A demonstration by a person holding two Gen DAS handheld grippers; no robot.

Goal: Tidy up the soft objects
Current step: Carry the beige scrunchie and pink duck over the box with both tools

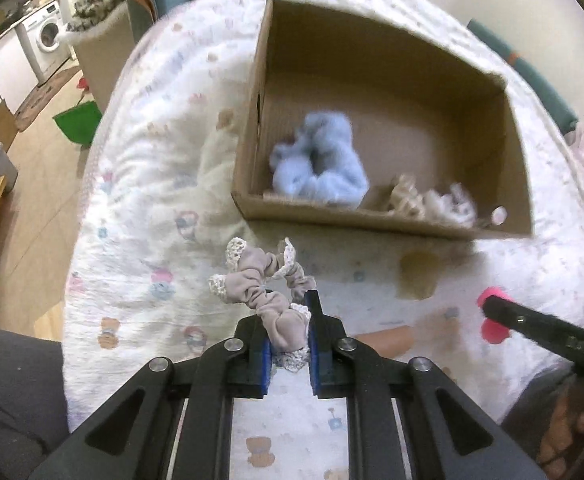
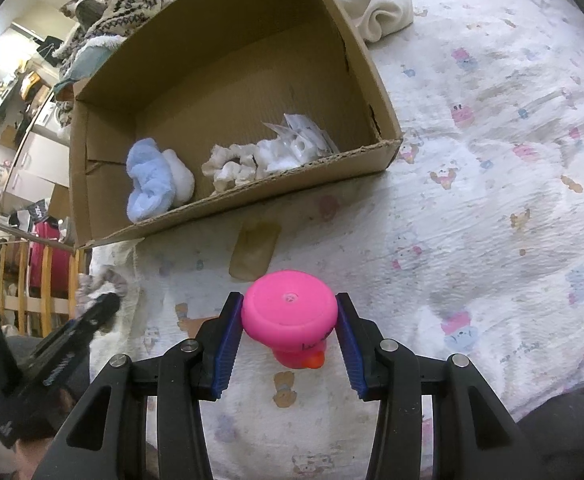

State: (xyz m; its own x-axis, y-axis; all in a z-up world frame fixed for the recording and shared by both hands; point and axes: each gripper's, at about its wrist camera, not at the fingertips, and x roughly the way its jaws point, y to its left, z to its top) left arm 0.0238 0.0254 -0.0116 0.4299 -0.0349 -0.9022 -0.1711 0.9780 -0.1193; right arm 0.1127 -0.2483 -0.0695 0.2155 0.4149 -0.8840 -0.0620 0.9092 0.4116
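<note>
The left gripper is clenched on a grey lace-trimmed scrunchie, holding it in the air just in front of the cardboard box. The right gripper grips a pink rubber toy between its blue pads, also in front of the box, to the side of the scrunchie. Inside the box, against its near wall, lie a fluffy light blue scrunchie and a pale cream scrunchie. The box rests on a white quilt printed with small cartoon figures.
</note>
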